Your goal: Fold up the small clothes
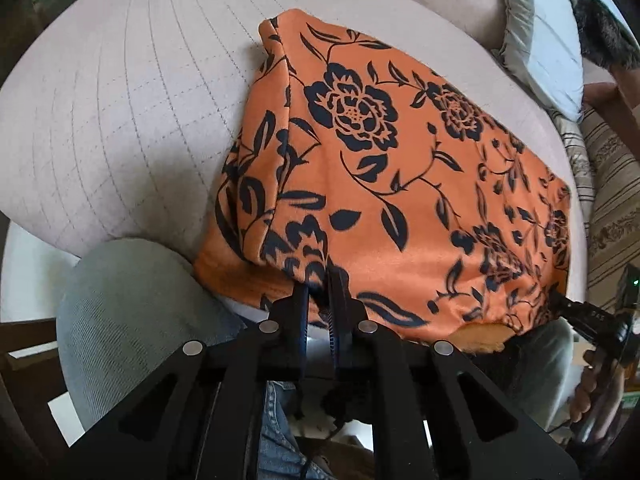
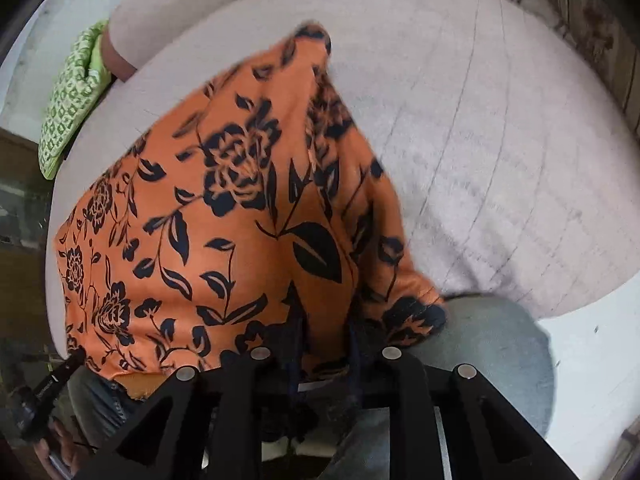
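Note:
An orange garment with black flowers (image 1: 380, 168) lies folded on a beige quilted cushion (image 1: 140, 100), one side turned over along its left. My left gripper (image 1: 320, 300) is shut on the garment's near edge, beside a folded corner. In the right wrist view the same garment (image 2: 208, 208) is blurred. My right gripper (image 2: 326, 332) stands at its near edge with orange cloth caught between the fingers. From the left wrist view the right gripper (image 1: 560, 304) bites the near right corner. The left gripper (image 2: 76, 360) shows at the lower left of the right wrist view.
A person's grey-trousered knees (image 1: 120, 300) (image 2: 500, 340) press against the cushion's near edge. A green patterned cloth (image 2: 72, 108) lies at the cushion's far left. A pale pillow (image 1: 540, 40) and striped fabric (image 1: 612, 200) lie to the right. Bare cushion (image 2: 480, 140) lies either side of the garment.

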Tool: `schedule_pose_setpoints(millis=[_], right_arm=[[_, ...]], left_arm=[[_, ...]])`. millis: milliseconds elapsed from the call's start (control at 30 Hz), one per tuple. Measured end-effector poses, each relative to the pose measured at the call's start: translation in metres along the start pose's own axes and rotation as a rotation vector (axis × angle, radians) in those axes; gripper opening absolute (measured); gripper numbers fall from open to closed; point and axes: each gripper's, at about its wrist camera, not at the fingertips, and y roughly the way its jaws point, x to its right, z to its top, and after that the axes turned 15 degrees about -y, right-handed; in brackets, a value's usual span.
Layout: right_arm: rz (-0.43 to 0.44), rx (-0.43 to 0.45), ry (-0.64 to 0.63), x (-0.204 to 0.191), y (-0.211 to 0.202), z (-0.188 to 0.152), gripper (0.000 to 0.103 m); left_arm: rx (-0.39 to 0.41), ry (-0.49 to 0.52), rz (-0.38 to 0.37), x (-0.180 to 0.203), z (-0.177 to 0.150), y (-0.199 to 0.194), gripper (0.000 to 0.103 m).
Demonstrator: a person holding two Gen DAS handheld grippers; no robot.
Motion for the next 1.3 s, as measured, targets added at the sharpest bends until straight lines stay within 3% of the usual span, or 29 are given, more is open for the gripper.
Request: schedule_pose_setpoints(millis=[167, 200, 233, 267, 300, 333, 400, 567, 700, 767, 867, 933, 1000, 1100, 1167, 1200, 1233, 1300], right_arm=[[0.011, 0.091, -0.043, 0.001, -0.032, -0.013, 0.023], [0.008, 0.119, -0.048, 0.002, -0.042, -0.016, 0.024], [0.019, 0.157, -0.049, 0.003, -0.053, -0.017, 0.026], [0.040, 0.194, -0.049, 0.003, -0.061, -0.018, 0.034], [0.058, 0.228, -0.047, 0.003, -0.070, -0.017, 0.042], [0.074, 0.267, -0.046, 0.004, -0.078, -0.017, 0.046], [0.108, 0.324, -0.064, -0.001, -0.087, -0.006, 0.051], [0.191, 0.327, -0.047, 0.002, -0.073, 0.051, 0.051], [0.187, 0.289, -0.022, 0.025, -0.054, 0.102, 0.051], [0.131, 0.225, -0.020, 0.036, -0.033, 0.129, 0.051], [0.140, 0.149, 0.004, 0.054, -0.005, 0.150, 0.051], [0.144, 0.114, 0.017, 0.062, 0.013, 0.158, 0.051], [0.218, 0.102, 0.011, 0.066, 0.027, 0.163, 0.051], [0.301, 0.121, 0.041, 0.072, 0.031, 0.166, 0.051], [0.336, 0.107, 0.073, 0.077, 0.037, 0.167, 0.051], [0.344, 0.107, 0.083, 0.079, 0.037, 0.167, 0.047], [0.342, 0.108, 0.085, 0.080, 0.037, 0.166, 0.043], [0.307, 0.099, 0.075, 0.079, 0.036, 0.161, 0.022]], left_arm=[[0.012, 0.001, -0.135, -0.013, -0.007, -0.038, 0.010], [0.021, -0.014, -0.154, -0.014, -0.005, -0.043, 0.017], [0.034, -0.035, -0.176, -0.015, -0.003, -0.049, 0.031], [0.054, -0.064, -0.207, -0.016, 0.003, -0.055, 0.040], [0.069, -0.077, -0.221, -0.016, 0.009, -0.058, 0.055], [0.091, -0.088, -0.226, -0.013, 0.016, -0.058, 0.059], [0.120, -0.098, -0.193, -0.006, 0.038, -0.053, 0.059], [0.101, -0.159, -0.168, -0.004, 0.114, -0.013, 0.059], [0.063, -0.205, -0.209, -0.006, 0.162, 0.019, 0.059], [0.039, -0.222, -0.168, -0.008, 0.181, 0.038, 0.059], [0.006, -0.212, -0.145, -0.006, 0.194, 0.062, 0.059], [-0.034, -0.225, -0.188, -0.008, 0.199, 0.071, 0.059], [-0.077, -0.231, -0.247, -0.009, 0.199, 0.080, 0.059], [-0.064, -0.191, -0.234, -0.004, 0.201, 0.085, 0.059], [-0.049, -0.197, -0.238, -0.004, 0.200, 0.084, 0.050], [-0.046, -0.209, -0.234, -0.005, 0.200, 0.084, 0.030], [-0.051, -0.224, -0.229, -0.007, 0.200, 0.085, 0.021], [-0.066, -0.273, -0.273, -0.016, 0.203, 0.084, 0.016]])
